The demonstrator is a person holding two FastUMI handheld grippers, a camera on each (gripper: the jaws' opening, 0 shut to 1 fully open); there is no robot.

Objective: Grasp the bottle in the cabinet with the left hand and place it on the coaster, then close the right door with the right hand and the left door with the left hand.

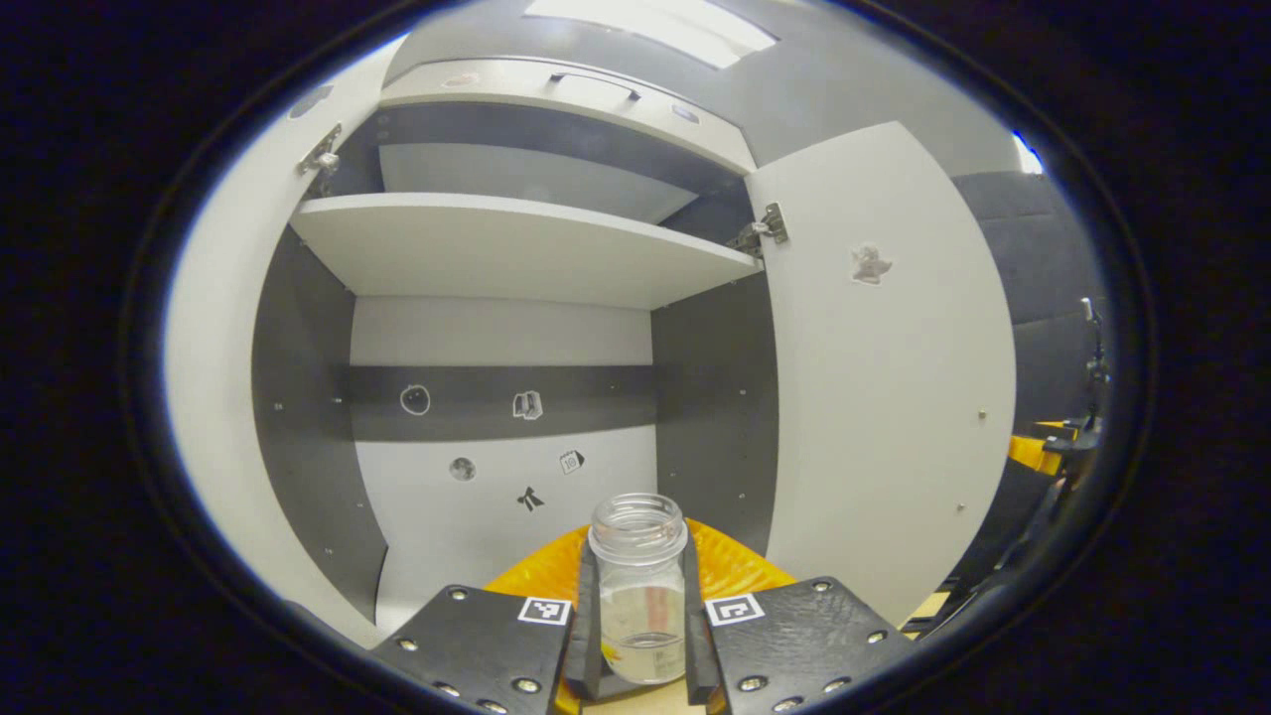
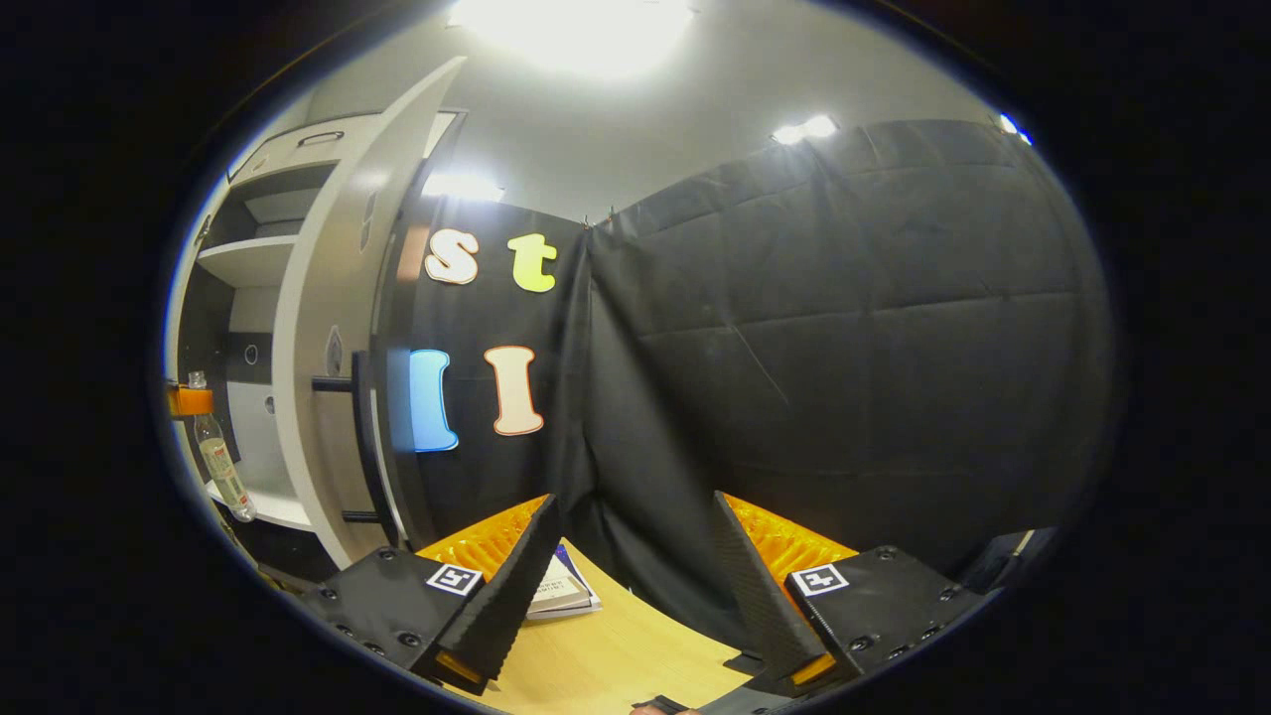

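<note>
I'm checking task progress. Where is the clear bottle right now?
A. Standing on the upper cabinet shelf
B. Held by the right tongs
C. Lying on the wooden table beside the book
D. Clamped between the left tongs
D: in the left gripper view the clear bottle sits pinched between both fingers of the left tongs, in front of the open cabinet; the right tongs are open and hold nothing.

No readable words or numbers anywhere. The bottle [image 2: 220, 467] carries a label too small to read. The cabinet's back wall [image 1: 496, 467] bears small picture stickers [image 1: 527, 404], no text.
</note>
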